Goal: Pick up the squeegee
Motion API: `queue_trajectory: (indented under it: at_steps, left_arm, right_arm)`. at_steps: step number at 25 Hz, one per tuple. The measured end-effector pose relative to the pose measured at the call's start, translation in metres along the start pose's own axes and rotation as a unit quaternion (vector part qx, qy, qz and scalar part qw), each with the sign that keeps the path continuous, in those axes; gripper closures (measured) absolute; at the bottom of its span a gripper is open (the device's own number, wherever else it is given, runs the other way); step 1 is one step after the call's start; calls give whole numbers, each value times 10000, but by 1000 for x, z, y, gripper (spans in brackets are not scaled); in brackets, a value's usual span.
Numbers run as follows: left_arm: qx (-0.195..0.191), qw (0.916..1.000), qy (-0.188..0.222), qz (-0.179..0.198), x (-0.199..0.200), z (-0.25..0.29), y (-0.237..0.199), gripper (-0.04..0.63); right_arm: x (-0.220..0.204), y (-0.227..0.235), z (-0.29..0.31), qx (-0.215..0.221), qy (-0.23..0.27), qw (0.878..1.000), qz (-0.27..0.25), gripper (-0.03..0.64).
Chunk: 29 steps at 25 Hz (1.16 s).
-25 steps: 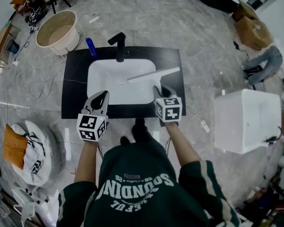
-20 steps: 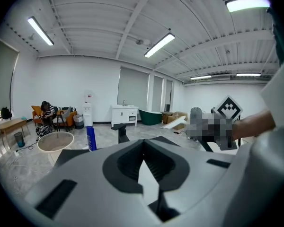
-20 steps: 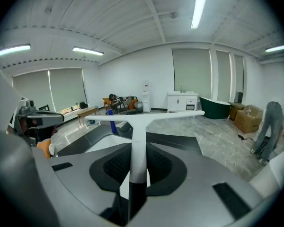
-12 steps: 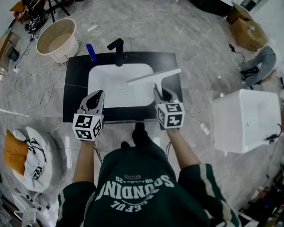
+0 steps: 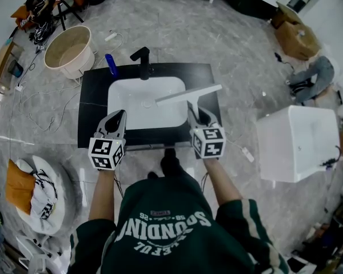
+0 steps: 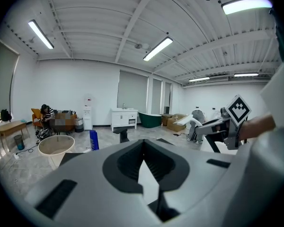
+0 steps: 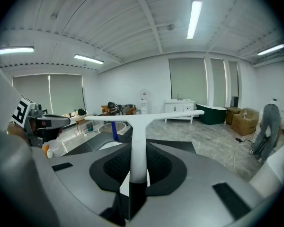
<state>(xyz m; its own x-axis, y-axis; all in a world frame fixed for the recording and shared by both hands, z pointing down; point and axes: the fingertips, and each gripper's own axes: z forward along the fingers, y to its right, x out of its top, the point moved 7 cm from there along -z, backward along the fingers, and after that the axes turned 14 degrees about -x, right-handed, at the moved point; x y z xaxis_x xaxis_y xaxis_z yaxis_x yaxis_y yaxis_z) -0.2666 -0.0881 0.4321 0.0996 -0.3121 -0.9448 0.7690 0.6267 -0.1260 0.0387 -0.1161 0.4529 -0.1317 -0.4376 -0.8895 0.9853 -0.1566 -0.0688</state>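
The white T-shaped plastic squeegee (image 7: 138, 126) is pinched by its handle between the fingers of the right gripper (image 7: 132, 174). The handle runs straight ahead from them, and the blade is carried crosswise beyond them, over the white sink basin (image 5: 126, 104). The left gripper (image 6: 143, 148), fingers pressed together and empty, is farther off.

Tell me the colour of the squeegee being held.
White, with a black handle end; the squeegee shows best in the right gripper view.

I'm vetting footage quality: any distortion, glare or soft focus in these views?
Head view: sharp, evenly lit, fisheye-bent edges. Right gripper view: dark rounded corners, ceiling lamp blown out, squeegee crisp. Left gripper view: same corners, panel light glaring.
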Motion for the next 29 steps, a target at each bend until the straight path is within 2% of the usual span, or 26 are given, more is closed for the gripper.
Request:
queue_trajectory:
  at_steps: [7,29]
  left_arm:
    - [-33,10000,-18,12,-1,-1,-1,594]
    - [23,10000,-54,-59,-3,13,-12,594]
  right_arm:
    - [2,-3,-4,-80,147,9998,64,546]
    - [3,-4,11,-48,94,9999,-21,546]
